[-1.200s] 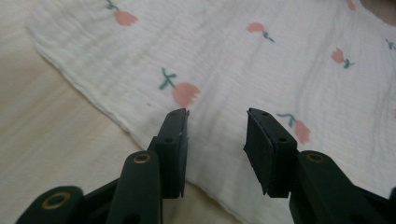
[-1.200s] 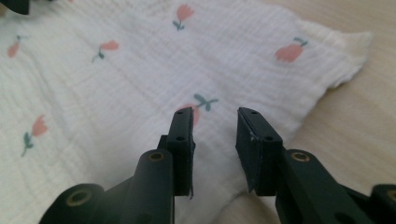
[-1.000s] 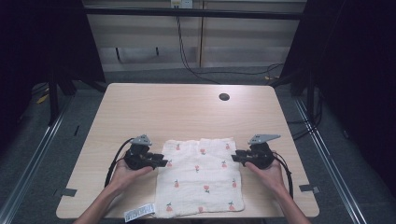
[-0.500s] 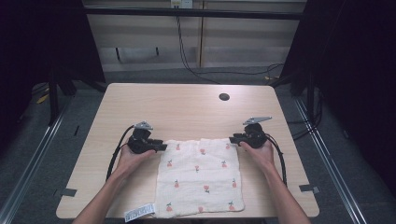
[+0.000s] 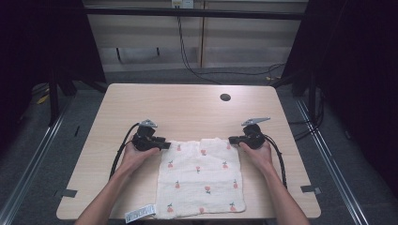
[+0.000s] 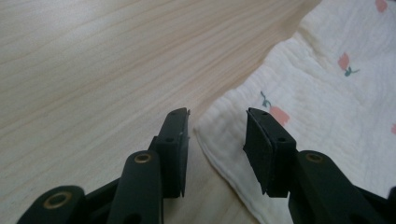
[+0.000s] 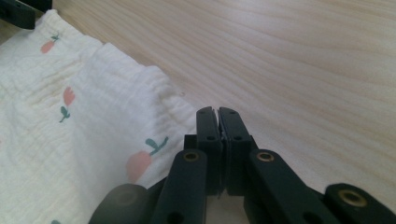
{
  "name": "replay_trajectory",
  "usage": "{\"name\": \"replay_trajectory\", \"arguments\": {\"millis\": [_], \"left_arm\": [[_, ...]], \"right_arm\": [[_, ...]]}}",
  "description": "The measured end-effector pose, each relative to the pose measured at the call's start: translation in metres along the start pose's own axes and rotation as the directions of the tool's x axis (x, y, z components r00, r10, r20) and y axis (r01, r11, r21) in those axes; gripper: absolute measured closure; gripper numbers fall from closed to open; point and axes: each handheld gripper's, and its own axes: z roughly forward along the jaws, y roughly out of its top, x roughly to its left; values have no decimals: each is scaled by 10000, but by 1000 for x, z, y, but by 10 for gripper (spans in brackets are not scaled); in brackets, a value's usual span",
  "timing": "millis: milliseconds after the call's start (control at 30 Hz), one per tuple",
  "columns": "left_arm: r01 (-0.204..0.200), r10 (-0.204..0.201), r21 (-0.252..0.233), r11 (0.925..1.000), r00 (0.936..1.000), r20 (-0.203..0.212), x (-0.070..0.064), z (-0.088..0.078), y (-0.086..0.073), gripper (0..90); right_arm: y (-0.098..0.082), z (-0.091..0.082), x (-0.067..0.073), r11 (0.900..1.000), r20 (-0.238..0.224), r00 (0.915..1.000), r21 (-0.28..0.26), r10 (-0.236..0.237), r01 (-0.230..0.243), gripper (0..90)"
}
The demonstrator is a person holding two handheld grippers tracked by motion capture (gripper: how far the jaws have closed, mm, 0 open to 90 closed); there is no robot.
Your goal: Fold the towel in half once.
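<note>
A white cloth [image 5: 202, 178] printed with small red flowers lies flat on the wooden table [image 5: 187, 108]. My left gripper [image 5: 166, 145] sits at its far left corner. In the left gripper view the jaws [image 6: 217, 126] stand apart around the cloth's [image 6: 327, 93] corner without pressing it; they have just been opening. My right gripper [image 5: 231, 139] rests at the far right corner. Its jaws [image 7: 218, 114] have just been closing and meet, with the cloth [image 7: 70, 116] lying against their left side and nothing seen between them.
A dark round hole [image 5: 225, 97] sits in the table's far part. A white label strip [image 5: 140, 213] lies at the near edge by the cloth's near left corner. Dark floor and frame rails surround the table.
Both hands have slid away from me along the cloth's side edges to its far corners. The right jaws have come together. The cloth itself has barely shifted.
</note>
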Motion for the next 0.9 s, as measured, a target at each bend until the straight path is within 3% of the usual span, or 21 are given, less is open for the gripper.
{"name": "replay_trajectory", "arguments": {"millis": [33, 167, 267, 367, 400, 467, 633, 733, 900], "left_arm": [[132, -133, -156, 9998, 9999, -61, -1, 3, 1, 596], [-215, 215, -2, 9998, 9993, -300, -7, 6, 4, 625], [-700, 699, 253, 9972, 9975, 72, -11, 8, 4, 763], [-471, 466, 145, 9988, 9985, 284, -9, 7, 2, 862], [-197, 198, -17, 9998, 9989, 416, -5, 5, -1, 867], [-84, 94, -224, 9997, 9991, 422, -4, 1, 1, 870], [-144, 167, -533, 9985, 9990, 424, -8, -12, 11, 871], [-442, 489, -911, 9949, 9976, 490, -17, -26, 22, 871], [-156, 208, -1426, 9897, 9992, 353, -14, -33, 28, 871]], "right_arm": [[1, -1, 1, 10000, -28, 10000, -83, 22, -22, 886], [2, -5, 1, 9999, 19, 10000, -162, -30, 30, 887], [3, -9, 0, 9997, 70, 10000, -258, 59, -58, 887], [2, -11, -1, 9991, -235, 9995, -384, 196, -205, 886], [2, -14, 0, 9986, -178, 9997, -485, 194, -203, 887], [3, -18, 0, 9980, -220, 9996, -594, 178, -191, 888], [14, -34, -1, 9952, -13, 10000, -974, 16, -17, 890], [20, -44, -1, 9933, 5, 10000, -1156, -61, 61, 891], [25, -55, -4, 9886, -148, 9999, -1503, 32, -54, 892]]}}
